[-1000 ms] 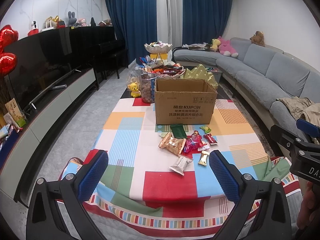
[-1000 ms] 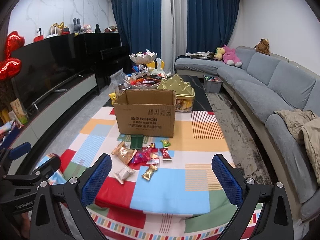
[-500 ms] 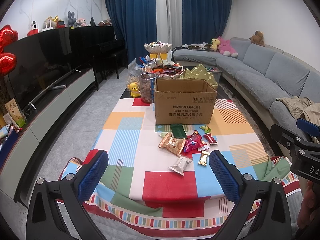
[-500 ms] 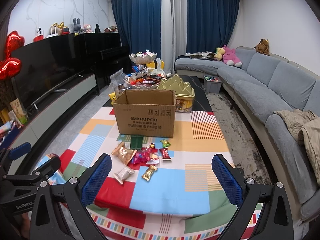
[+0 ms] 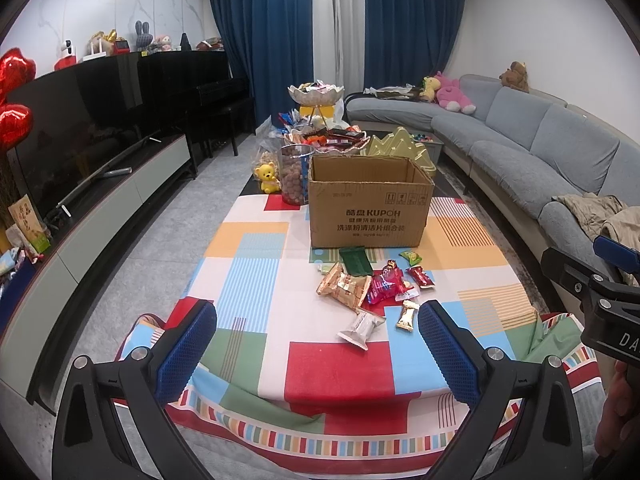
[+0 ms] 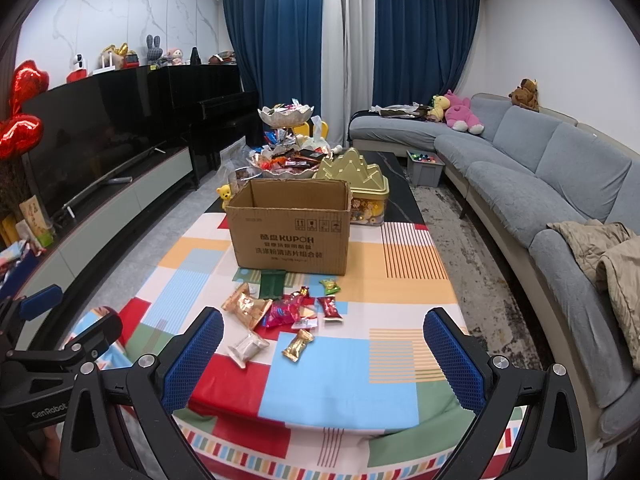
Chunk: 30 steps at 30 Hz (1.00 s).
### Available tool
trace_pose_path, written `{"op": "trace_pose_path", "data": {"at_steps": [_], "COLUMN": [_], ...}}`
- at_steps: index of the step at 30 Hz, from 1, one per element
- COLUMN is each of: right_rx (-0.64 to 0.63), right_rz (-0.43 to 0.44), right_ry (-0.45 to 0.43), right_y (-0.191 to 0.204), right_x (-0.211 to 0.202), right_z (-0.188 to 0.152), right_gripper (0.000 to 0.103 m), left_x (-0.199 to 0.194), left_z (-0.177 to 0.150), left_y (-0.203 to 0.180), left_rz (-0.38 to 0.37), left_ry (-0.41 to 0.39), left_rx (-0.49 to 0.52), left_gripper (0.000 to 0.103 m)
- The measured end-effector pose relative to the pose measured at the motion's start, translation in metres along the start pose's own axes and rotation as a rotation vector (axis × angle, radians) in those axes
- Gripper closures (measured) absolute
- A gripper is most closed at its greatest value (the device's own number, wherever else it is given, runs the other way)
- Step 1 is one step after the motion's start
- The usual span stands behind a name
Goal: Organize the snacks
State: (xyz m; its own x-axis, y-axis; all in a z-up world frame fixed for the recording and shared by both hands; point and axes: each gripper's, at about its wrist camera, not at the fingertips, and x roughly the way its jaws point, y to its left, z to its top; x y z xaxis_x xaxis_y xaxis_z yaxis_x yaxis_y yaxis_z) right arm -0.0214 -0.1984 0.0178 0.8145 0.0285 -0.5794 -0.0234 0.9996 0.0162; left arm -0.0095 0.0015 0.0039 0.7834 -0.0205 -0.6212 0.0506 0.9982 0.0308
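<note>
- Left tool [image 5: 318, 340]: jaws spread wide, empty, held above the near edge of the counter [image 5: 256, 272], which carries a colour-block cloth.
- Right tool [image 6: 323, 346]: jaws spread wide, empty, held level beside the left tool, also short of the snacks.
- Cardboard box [image 5: 370, 204]: upright, top flaps open, standing mid-counter.
- Snack packets [image 5: 374, 286]: loose cluster lying flat on the cloth just in front of the box; a dark green packet [image 5: 354, 260] lies nearest the box, a white packet [image 5: 362, 328] and a gold packet [image 5: 407, 316] nearest the tools.
- Gold tin [image 6: 360, 188]: behind the box.
- Grey sofa [image 6: 540, 184]: right of the counter.
</note>
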Motion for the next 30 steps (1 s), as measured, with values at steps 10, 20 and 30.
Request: {"op": "trace_pose_path", "data": {"at_steps": [10,20,30], "right_rx": [0.0,-0.003,-0.003], "right_rz": [0.0,0.001,0.0], "right_ry": [-0.001,-0.004,-0.005], "right_y": [0.0009,0.0007,0.0012], "right_x": [-0.0001,0.0,-0.0002], "right_z": [0.0001,0.001,0.0009], "right_gripper": [0.001,0.001,0.001], "left_x": [-0.0031,0.0015,0.0042], "left_z": [-0.002,-0.0022,-0.0041], "left_y": [-0.003,-0.0006,0.0014], "left_rz": [-0.025,-0.026,-0.025], "left_ry": [-0.007,0.018,0.025], "left_rx": [-0.011,-0.01,-0.009], "left_gripper": [0.001,0.0,0.0]}}
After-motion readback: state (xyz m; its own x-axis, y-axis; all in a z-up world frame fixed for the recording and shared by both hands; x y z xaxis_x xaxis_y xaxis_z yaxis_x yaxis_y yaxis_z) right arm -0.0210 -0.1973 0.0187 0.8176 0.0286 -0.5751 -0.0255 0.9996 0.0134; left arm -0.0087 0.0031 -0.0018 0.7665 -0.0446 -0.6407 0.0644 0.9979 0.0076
